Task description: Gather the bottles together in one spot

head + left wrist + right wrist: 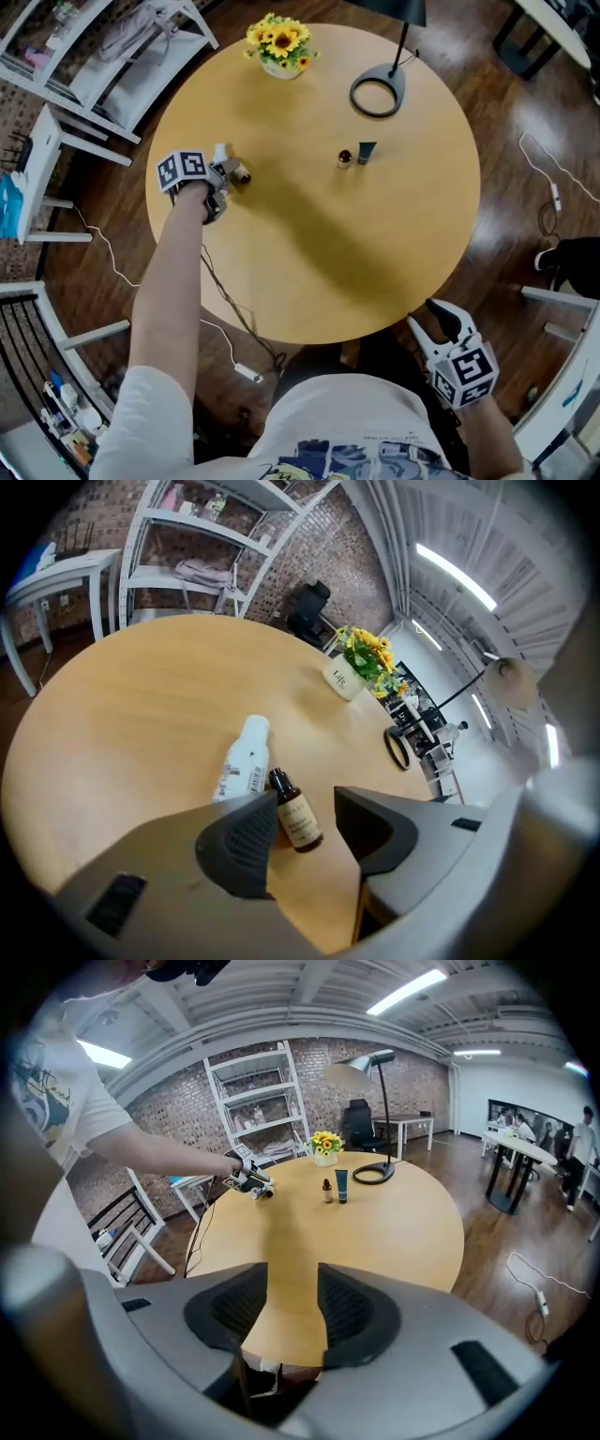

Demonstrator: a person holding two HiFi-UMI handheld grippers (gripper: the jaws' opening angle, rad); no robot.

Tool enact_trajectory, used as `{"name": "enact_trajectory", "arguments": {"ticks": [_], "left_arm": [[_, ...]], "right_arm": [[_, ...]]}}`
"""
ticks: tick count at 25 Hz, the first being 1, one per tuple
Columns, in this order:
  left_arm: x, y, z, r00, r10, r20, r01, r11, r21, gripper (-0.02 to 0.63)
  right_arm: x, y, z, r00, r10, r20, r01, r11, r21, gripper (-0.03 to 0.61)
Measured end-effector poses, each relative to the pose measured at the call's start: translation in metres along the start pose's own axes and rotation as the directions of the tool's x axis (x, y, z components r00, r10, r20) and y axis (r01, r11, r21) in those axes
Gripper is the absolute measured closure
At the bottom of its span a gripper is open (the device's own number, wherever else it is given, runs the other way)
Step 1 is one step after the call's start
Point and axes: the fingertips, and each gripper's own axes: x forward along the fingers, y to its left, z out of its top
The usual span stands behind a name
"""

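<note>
One slim amber bottle (296,819), one white cylindrical bottle (244,759), round wooden table (122,724)

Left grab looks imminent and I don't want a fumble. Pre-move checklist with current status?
1. Left tongs open: ok, jaws apart, not pressing on anything.
2. Amber bottle between the jaws: ok, lying flat, nearer one jaw.
3. White bottle clear of the grasp: cannot tell; it lies close beside the amber one, partly behind a jaw.
4. Gathering spot free: ok, small brown bottle and teal tube stand together with bare table around them.
5. Right tongs out of the way: ok, open, empty, at the near table edge.
</note>
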Motion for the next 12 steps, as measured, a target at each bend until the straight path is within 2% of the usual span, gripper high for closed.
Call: {"name": "enact_trajectory", "arguments": {"ticks": [8,12], "left_arm": [[0.016,0.008,0.019,0.999,0.033,-0.005,-0.033,0.999,-0.026,0.424],[0.024,0.012,0.015,0.995,0.066,-0.071,-0.067,0.998,-0.013,0.423]], "right_arm": [[0.014,0.001,0.005,0.999,0.047,-0.002,-0.047,0.999,0.008,0.377],[0.018,-0.004,0.005,0.999,0.051,-0.008,-0.051,0.999,0.013,0.377]]}}
